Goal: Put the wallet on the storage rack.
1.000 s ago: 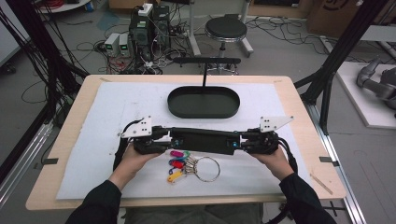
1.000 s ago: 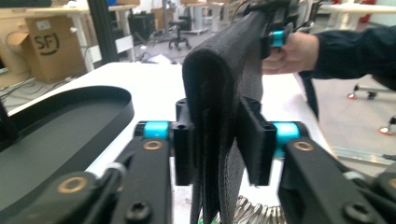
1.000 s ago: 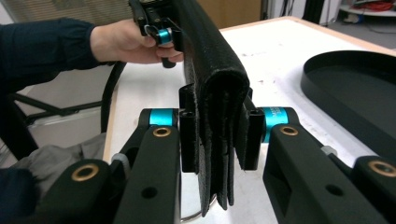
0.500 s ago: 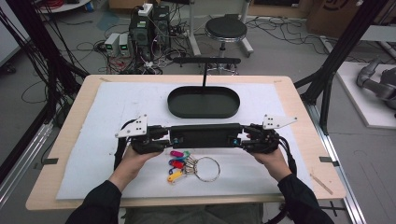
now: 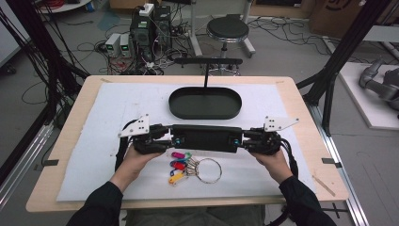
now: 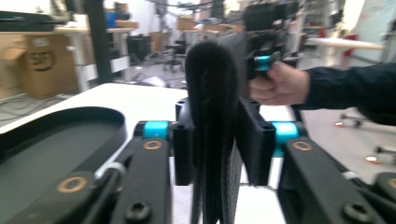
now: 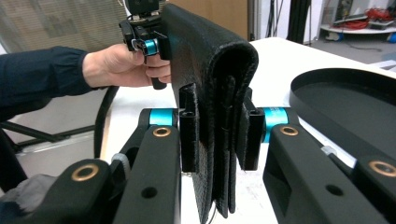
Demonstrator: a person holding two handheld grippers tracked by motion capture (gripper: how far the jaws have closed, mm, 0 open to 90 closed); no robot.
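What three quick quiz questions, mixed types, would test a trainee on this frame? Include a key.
1. True or false: the wallet lies inside the tray.
2. What holds the wallet's ends? A) both grippers B) left gripper alone C) bare hands
3. Fill in: the key ring with coloured tags lies on the ____, nearer the person than the wallet.

Key:
1. False; it is held up in front of the tray.
2. A; the left gripper and right gripper each clamp one end.
3. mat.
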